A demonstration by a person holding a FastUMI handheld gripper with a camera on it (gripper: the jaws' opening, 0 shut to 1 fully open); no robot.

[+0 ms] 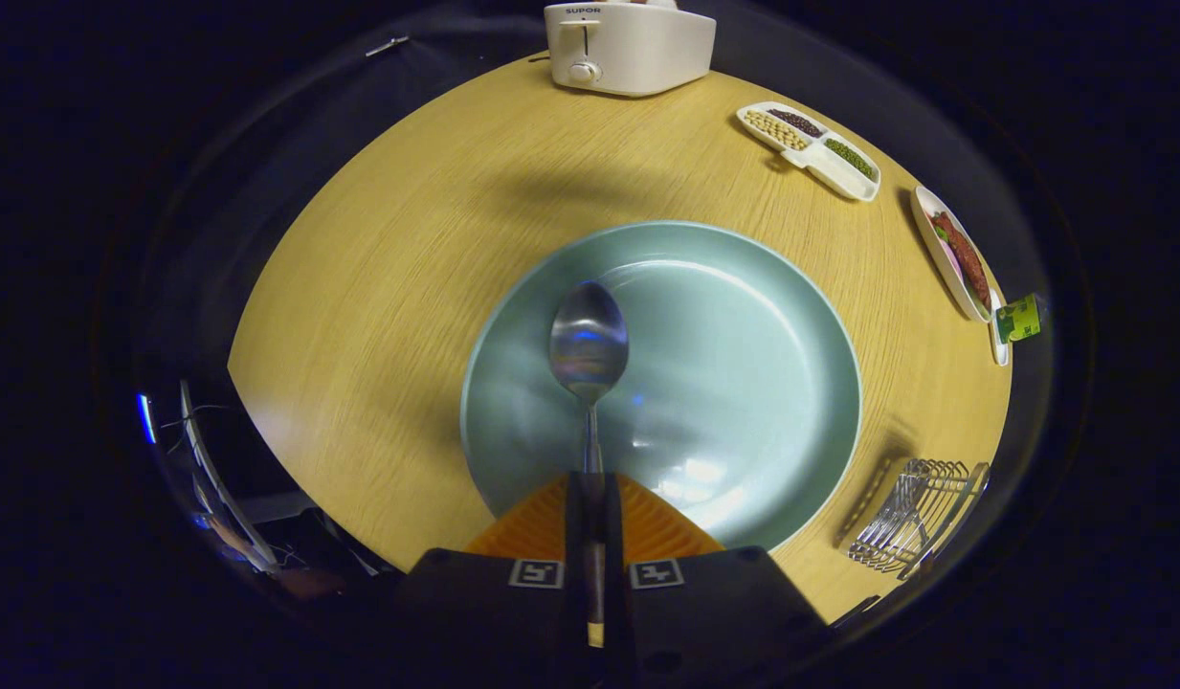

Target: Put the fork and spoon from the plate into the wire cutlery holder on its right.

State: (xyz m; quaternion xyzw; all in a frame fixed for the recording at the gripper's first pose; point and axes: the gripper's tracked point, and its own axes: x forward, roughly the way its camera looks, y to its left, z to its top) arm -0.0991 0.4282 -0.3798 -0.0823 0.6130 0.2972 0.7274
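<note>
The table (379, 316) carries the plate (743, 383), wire cutlery holder (920, 517) to its right. My gripper (590, 498) pinches the spoon (589, 340) by its handle — bowl forward above the plate, lifted for carrying — I'd say.

Spoon (589, 344) between claw (590, 507) fingers, over plate (743, 383); wire holder (920, 517) right, toaster (630, 43) beyond.

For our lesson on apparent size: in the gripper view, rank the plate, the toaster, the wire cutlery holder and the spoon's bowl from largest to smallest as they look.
1. plate
2. toaster, though it stands far off, so it looks smaller than it is
3. wire cutlery holder
4. spoon bowl, held out ahead of the gripper, shut on its handle; near the camera, so it looks enlarged
</note>
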